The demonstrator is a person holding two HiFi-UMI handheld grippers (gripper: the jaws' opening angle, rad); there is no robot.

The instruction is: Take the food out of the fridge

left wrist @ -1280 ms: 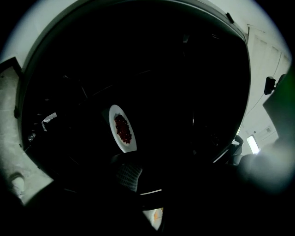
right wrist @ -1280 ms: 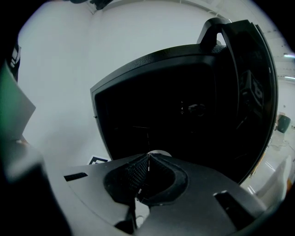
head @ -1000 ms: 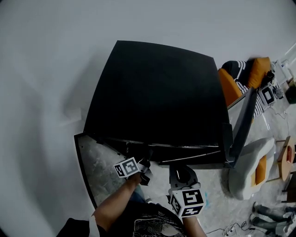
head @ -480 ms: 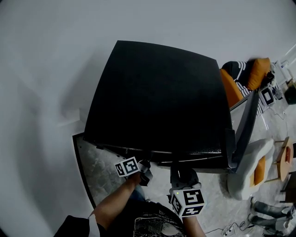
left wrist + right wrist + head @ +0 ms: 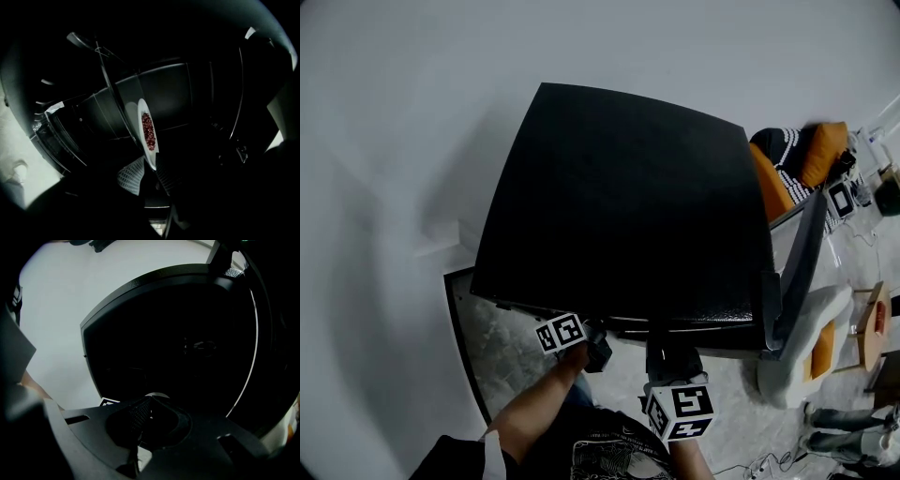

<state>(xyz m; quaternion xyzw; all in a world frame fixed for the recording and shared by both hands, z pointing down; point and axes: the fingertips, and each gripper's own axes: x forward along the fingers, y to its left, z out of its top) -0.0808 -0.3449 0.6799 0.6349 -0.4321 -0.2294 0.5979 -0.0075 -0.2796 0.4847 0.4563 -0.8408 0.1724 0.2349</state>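
From the head view I look down on the black fridge (image 5: 619, 206), its door (image 5: 797, 267) swung open at the right. Inside the dark fridge, the left gripper view shows a white plate (image 5: 151, 152) of small red food (image 5: 148, 131) beside a glass shelf (image 5: 112, 89). My left gripper (image 5: 147, 171) is shut on the plate's near rim, one ribbed pad (image 5: 131, 176) on each side. The left gripper (image 5: 594, 352) reaches under the fridge's front edge. My right gripper (image 5: 149, 401) is shut with nothing in it, just in front of the fridge opening (image 5: 670, 358).
A white wall (image 5: 394, 122) stands behind and left of the fridge. Grey speckled floor (image 5: 502, 337) lies at the lower left. Orange and white seats (image 5: 811, 337) and striped fabric (image 5: 783, 141) crowd the right side beyond the open door. The fridge's interior (image 5: 187, 343) is very dark.
The fridge's front edge has slid lower in the head view, and the left gripper has edged a little further under it. The right gripper has hardly moved.
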